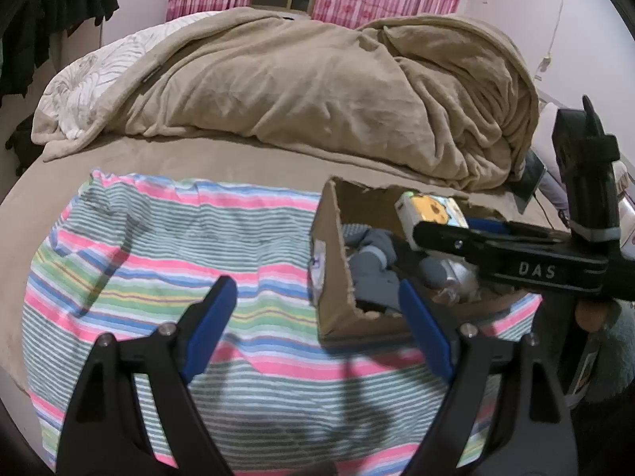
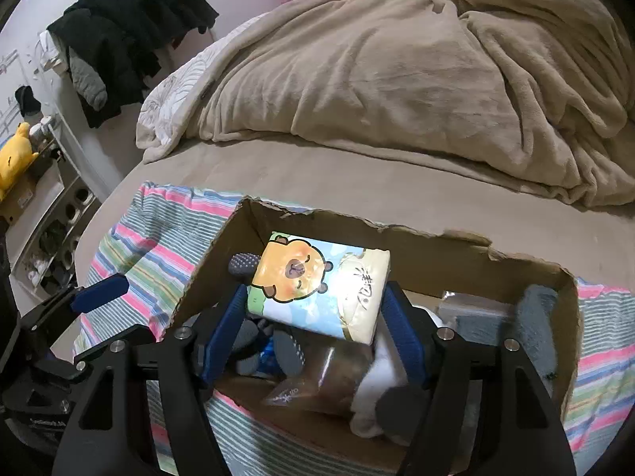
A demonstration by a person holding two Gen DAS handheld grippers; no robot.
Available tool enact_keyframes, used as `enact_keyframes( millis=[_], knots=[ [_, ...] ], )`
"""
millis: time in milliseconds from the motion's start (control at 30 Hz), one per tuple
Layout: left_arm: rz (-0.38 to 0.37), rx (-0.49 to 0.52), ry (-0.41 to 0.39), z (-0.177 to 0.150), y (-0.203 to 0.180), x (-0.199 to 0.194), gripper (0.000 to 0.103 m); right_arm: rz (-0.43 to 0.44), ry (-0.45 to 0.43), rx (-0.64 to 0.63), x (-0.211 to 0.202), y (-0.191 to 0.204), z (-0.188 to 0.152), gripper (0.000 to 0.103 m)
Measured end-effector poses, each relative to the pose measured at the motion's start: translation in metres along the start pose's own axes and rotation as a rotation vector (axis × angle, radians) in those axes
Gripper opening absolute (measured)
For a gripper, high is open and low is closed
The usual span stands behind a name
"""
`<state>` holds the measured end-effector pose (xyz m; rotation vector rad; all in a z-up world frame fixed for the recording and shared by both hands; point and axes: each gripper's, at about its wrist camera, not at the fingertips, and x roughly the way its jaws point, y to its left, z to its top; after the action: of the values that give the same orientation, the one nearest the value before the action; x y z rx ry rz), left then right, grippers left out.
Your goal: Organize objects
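A: Cardboard, torn ragged along the rim — that box (image 2: 416,254) sits on the striped cloth (image 1: 158,246) on the bed (image 1: 238,158), and the right gripper (image 2: 317,317) holds the tissue pack (image 2: 317,285) above its open top, toward the box's ten o'clock corner; the blue fingers (image 2: 224,325) clamp the pack on both short sides.

B: And the left gripper (image 1: 317,317)?

A: Spread wide and gripping nothing; it hangs over the cloth, with the box's near corner between its fingers at about one o'clock in its own view.

B: So what could go wrong?

A: Several things, I think; the pack is soft plastic-wrapped paper, so a squeeze that bulges it could let it slide out tilted — it already sits skewed between the fingers. Below it lie grey socks (image 2: 254,337), a clear packet (image 2: 317,380) and something white (image 2: 381,388); the heap is uneven, so a release from this height might send the pack rolling against the wall or resting half on the rim.

B: The rim itself?

A: Flimsy, I'd judge; a finger catching that torn edge at nine o'clock could drag the whole box across the cloth, since the bed gives beneath it and nothing braces it.

B: Could the two grippers collide?

A: Possibly; they are close at the box's left wall, and the empty one crowds the same corner.
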<state>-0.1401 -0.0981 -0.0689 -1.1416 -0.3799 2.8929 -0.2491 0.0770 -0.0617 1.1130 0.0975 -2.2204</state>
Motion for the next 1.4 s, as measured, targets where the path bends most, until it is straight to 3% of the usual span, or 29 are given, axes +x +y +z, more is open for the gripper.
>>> enact_keyframes(
  millis=[133,200,767,1400],
  knots=[
    [0.0,0.0,0.003,0.0,-0.001,0.001,0.085,-0.025,-0.009,0.001,0.002,0.0,0.0,0.077],
    [0.0,0.001,0.002,0.0,-0.001,0.001,0.085,-0.035,-0.015,0.011,0.001,-0.003,-0.001,0.085],
    [0.011,0.031,-0.021,-0.003,-0.021,-0.031,0.085,-0.034,-0.046,0.001,-0.038,0.001,-0.016,0.085],
    [0.013,0.069,-0.027,-0.029,-0.061,-0.08,0.085,-0.096,-0.09,0.031,-0.114,-0.005,-0.071,0.085]
  ],
)
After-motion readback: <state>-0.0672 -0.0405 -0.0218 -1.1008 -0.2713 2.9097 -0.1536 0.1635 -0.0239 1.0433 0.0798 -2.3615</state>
